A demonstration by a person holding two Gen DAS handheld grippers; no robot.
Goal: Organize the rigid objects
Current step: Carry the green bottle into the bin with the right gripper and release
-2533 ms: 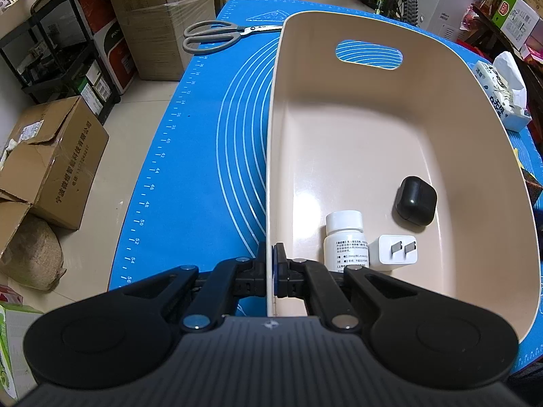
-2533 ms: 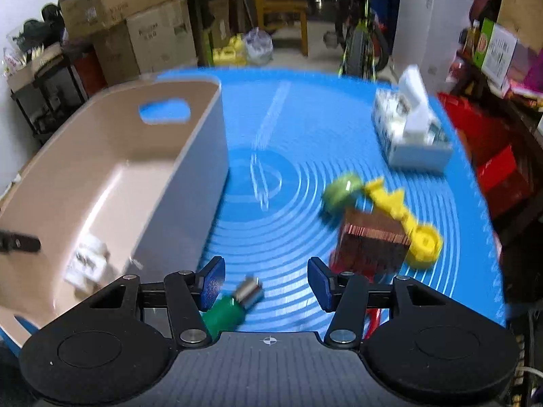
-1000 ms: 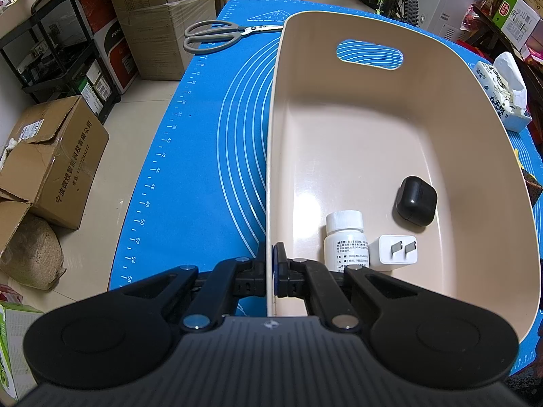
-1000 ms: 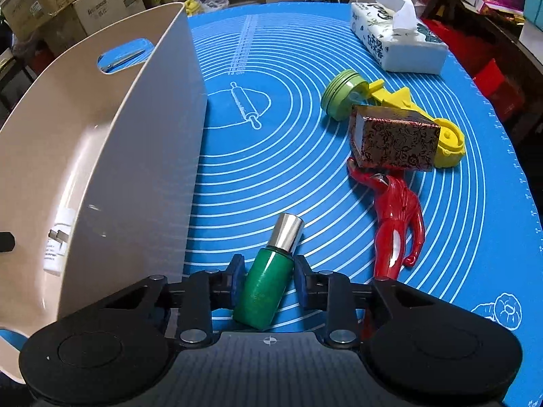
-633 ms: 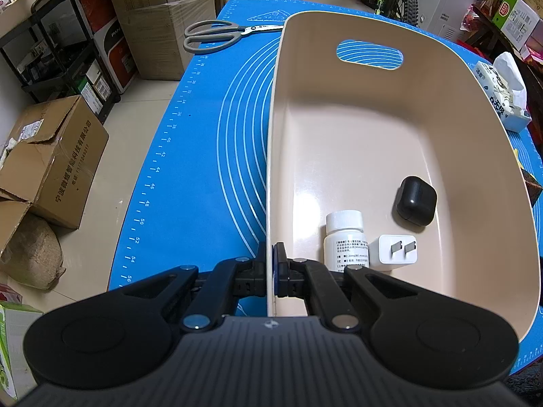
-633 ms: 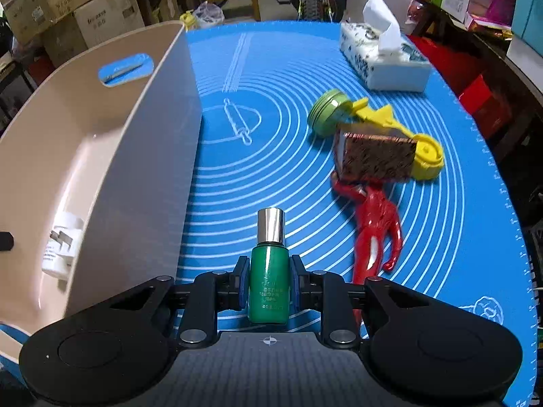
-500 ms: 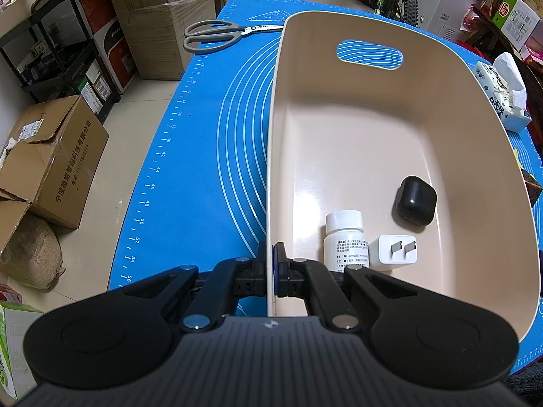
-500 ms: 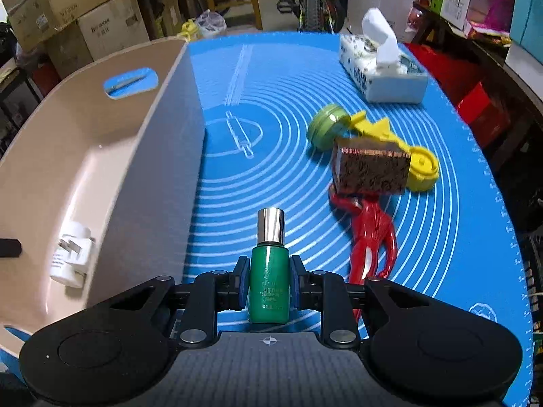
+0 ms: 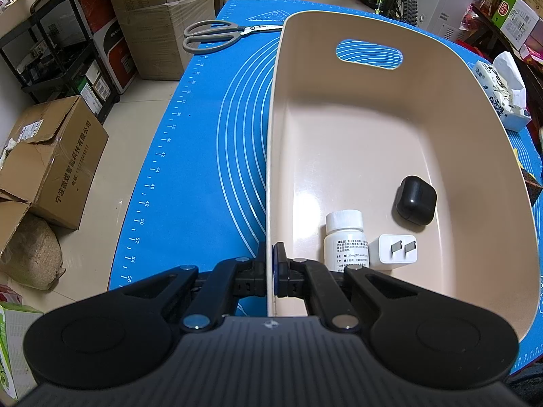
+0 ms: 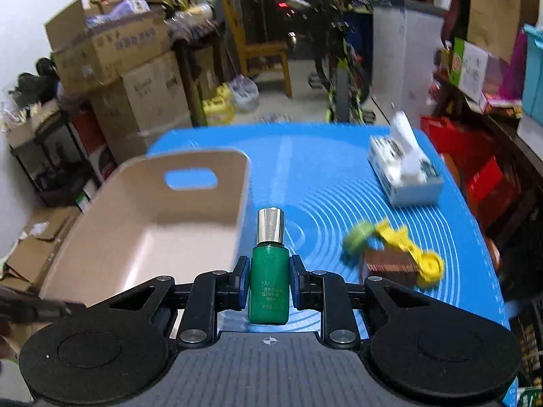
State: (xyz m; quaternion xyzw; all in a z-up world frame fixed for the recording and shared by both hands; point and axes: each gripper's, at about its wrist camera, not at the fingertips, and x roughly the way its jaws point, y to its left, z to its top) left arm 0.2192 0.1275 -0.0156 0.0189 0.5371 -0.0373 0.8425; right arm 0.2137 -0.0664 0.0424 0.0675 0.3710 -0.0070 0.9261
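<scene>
My left gripper (image 9: 270, 264) is shut on the near left rim of the beige basket (image 9: 271, 156). Inside the basket lie a white pill bottle (image 9: 346, 240), a white plug adapter (image 9: 395, 252) and a black case (image 9: 415, 200). My right gripper (image 10: 268, 279) is shut on a green bottle (image 10: 269, 281) with a silver cap, held upright above the mat, right of the basket (image 10: 152, 217). A green lid (image 10: 356, 239), a yellow toy (image 10: 412, 249) and a brown patterned box (image 10: 390, 266) lie on the mat to the right.
A blue mat (image 9: 210, 156) covers the table. Grey scissors (image 9: 217, 34) lie at its far left. A tissue box (image 10: 405, 173) stands at the far right. Cardboard boxes (image 9: 51, 166) and a shelf stand on the floor to the left.
My right gripper has closed on the green bottle, stood it upright and lifted it well above the mat. The left gripper and the basket have not moved.
</scene>
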